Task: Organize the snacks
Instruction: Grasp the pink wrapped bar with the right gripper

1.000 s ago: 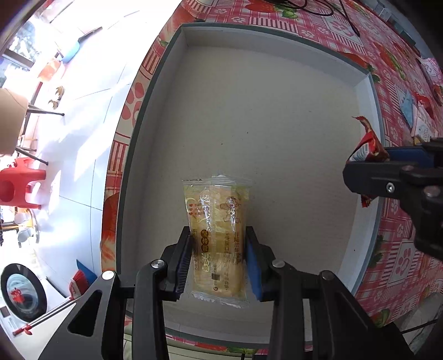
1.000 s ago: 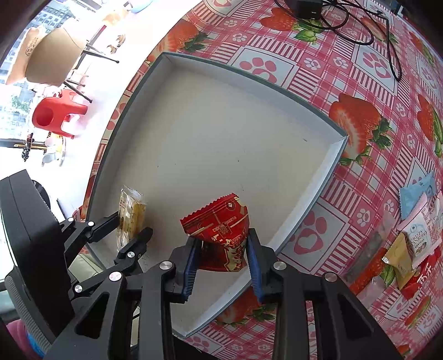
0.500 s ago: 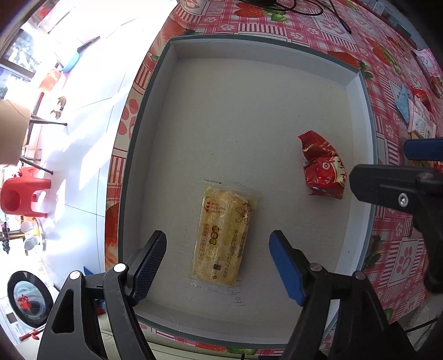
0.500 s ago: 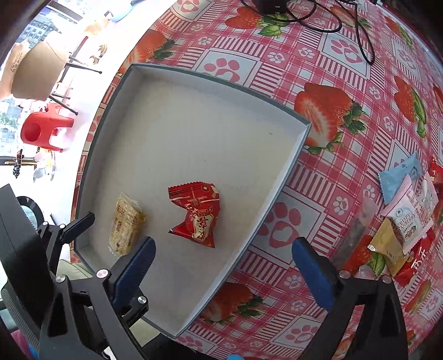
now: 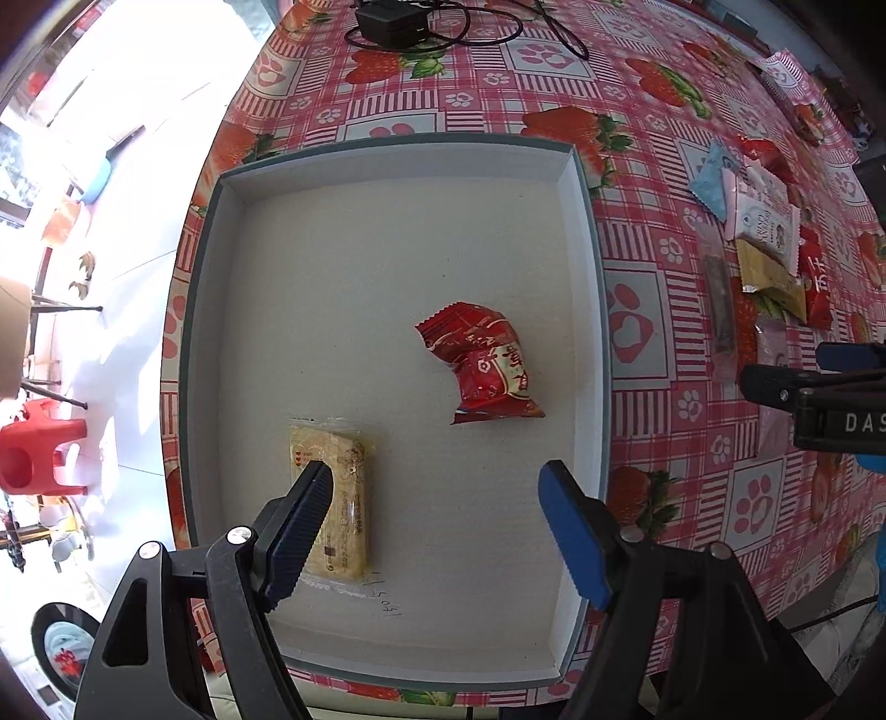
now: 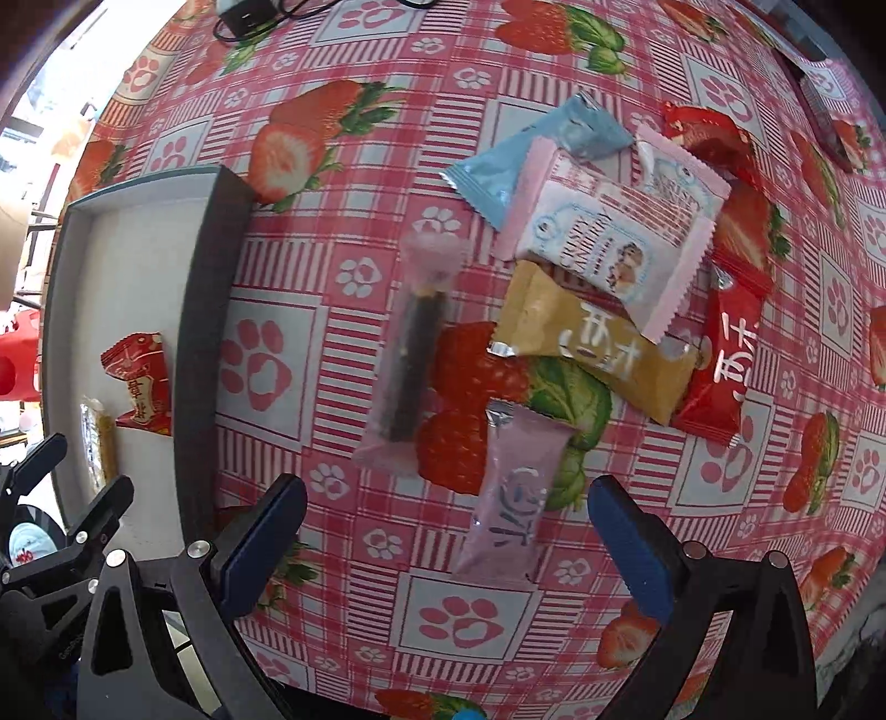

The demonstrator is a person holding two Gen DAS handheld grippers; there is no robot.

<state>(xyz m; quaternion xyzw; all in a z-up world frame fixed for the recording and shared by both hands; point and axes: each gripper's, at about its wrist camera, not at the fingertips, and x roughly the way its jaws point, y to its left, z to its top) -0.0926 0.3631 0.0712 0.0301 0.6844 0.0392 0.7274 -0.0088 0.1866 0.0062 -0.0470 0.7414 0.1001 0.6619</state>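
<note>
Beneath our left gripper [image 5: 434,531], jaws wide and empty: yellow biscuit pack [image 5: 332,498], then red snack packet [image 5: 484,363], both in the tray [image 5: 587,232]. Under our right gripper [image 6: 443,545], equally wide, empty: lilac sachet [image 6: 512,493], further snacks beyond.

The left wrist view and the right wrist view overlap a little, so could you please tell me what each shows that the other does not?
Only the left wrist view shows the whole grey tray, the black adapter with cables and the open left gripper above the tray.

Only the right wrist view shows the lilac packet between the fingers of the open right gripper.

Both show the red snack and the yellow cracker pack lying in the tray, and the snack pile on the strawberry tablecloth.
</note>
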